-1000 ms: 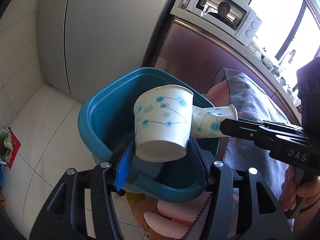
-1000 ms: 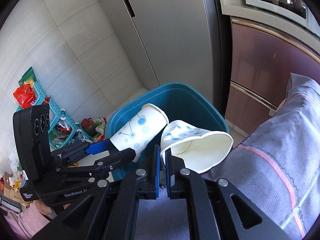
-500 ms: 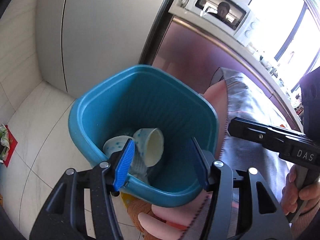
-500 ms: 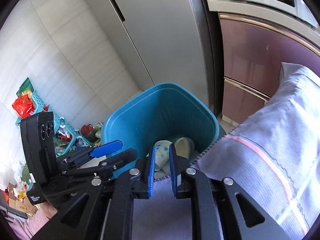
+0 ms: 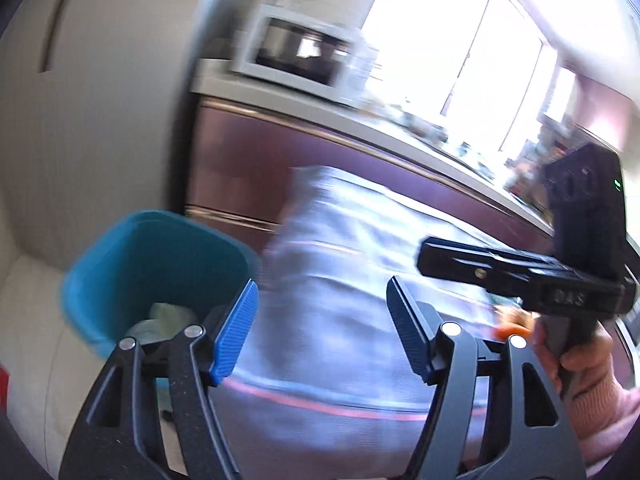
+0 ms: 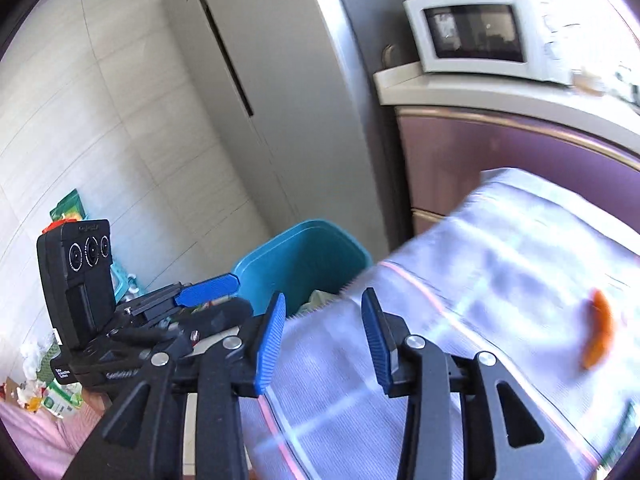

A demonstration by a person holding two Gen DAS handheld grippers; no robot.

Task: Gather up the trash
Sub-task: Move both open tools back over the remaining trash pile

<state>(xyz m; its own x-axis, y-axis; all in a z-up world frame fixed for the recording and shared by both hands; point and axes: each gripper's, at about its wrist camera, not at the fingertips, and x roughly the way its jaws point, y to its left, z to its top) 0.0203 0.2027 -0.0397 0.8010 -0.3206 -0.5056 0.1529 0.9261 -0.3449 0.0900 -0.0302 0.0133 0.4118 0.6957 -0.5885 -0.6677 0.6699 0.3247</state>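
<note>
Beside the worktop, bin: blue bin (image 5: 156,264) at 9 o'clock, crumpled cups (image 5: 166,316) inside.
Left claw (image 5: 320,320): wide, empty.
Right claw (image 6: 324,328): wide, empty, over striped cloth (image 6: 500,280).

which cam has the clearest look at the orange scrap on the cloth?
Right wrist: the orange scrap lies in full view on the striped cloth, though blurred. Left wrist shows only a sliver beside the right tongs.

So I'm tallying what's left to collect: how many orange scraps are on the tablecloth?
1. An orange scrap lies on the striped tablecloth, right of the open right gripper. Motion blur and the frame edges may hide others.
</note>
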